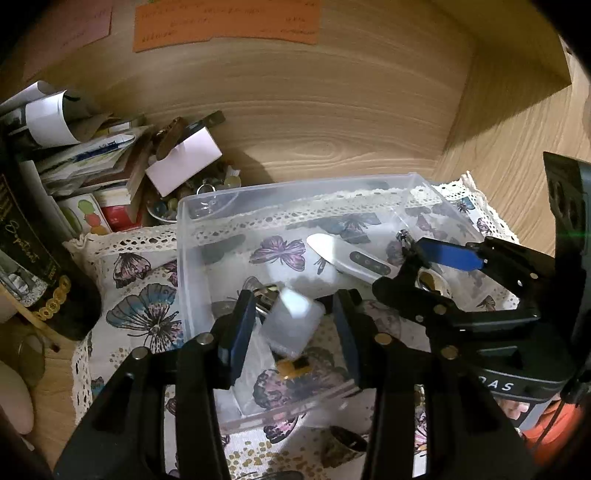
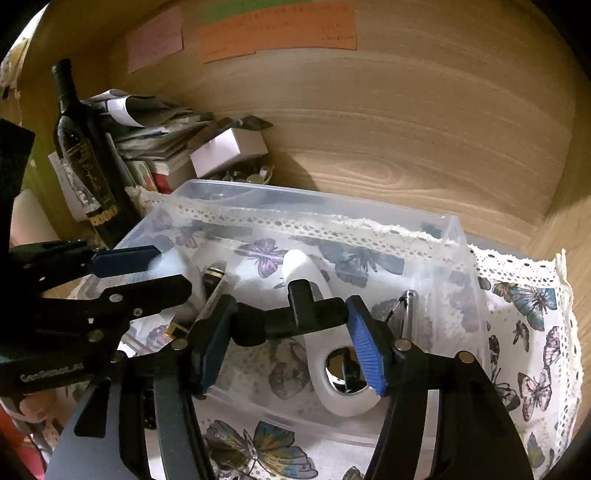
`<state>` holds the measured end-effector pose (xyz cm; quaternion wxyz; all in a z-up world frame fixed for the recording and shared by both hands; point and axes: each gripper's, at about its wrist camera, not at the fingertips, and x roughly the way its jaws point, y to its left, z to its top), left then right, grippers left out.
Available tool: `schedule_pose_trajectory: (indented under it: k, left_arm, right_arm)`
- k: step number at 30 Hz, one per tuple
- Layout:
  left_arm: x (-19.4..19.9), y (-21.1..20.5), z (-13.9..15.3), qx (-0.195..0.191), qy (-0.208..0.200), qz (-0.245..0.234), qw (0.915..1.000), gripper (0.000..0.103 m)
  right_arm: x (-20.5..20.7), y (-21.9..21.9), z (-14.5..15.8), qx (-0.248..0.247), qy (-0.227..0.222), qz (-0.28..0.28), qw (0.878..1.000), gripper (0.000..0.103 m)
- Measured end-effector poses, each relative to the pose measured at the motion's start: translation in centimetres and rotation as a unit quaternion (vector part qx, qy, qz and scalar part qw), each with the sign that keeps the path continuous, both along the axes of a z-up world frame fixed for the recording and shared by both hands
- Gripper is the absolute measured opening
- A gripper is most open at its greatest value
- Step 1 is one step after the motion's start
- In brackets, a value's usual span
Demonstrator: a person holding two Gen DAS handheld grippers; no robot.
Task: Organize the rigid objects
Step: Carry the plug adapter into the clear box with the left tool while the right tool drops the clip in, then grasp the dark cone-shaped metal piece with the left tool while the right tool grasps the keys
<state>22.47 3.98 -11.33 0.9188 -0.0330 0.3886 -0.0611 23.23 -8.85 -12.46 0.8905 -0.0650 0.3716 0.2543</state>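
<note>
On a butterfly-print cloth in a wooden cabinet, a clear plastic bin takes in small items. The left gripper hangs over the bin's near corner, fingers spread and empty, with a small white box lying between them on the floor of the bin; a small amber piece sits just below it. The right gripper reaches in from the other side, fingers parted and holding nothing, a black T-shaped part lying between the tips. Under it rests a white handheld device with a shiny oval window, and a metal pen-like item lies near the right wall. A dark bottle, stacked papers and orange notes crowd the back.
</note>
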Motion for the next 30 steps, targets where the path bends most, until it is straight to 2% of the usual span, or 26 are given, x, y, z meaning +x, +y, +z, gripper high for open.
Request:
schedule_pose_trajectory:
  k: [5, 10, 15, 17, 23, 30]
  left_arm:
    - [-0.6, 0.5, 0.8, -0.01, -0.004, 0.008, 0.9999, 0.049]
    - [-2.5, 0.8, 2.8, -0.002, -0.037, 0.018, 0.9992, 0.063]
    - [-5.2, 1.1, 4.9, 0.012, -0.073, 0.025, 0.997, 0.082]
    - [-6.1, 1.2, 5.2, 0.017, -0.078, 0.024, 0.9965, 0.085]
    - [-7.7, 1.1, 3.6, 0.027, -0.054, 0.021, 0.998, 0.088]
    - [-8.8, 0.5, 0.4, 0.02, -0.009, 0.003, 0.9998, 0.088]
  right_arm:
    - [-0.6, -0.1, 0.8, 0.006, -0.009, -0.001, 1.0, 0.065]
    - [-2.3, -0.6, 3.0, 0.007, -0.042, 0.011, 0.999, 0.068]
    - [-4.6, -2.0, 5.4, 0.023, -0.075, 0.009, 0.997, 0.072]
    - [-5.4, -2.5, 5.9, 0.024, -0.084, 0.009, 0.996, 0.073]
    - [-7.4, -4.0, 5.7, 0.025, -0.084, 0.005, 0.996, 0.073]
    - [-8.6, -4.8, 3.0, 0.011, -0.04, 0.006, 0.999, 0.073]
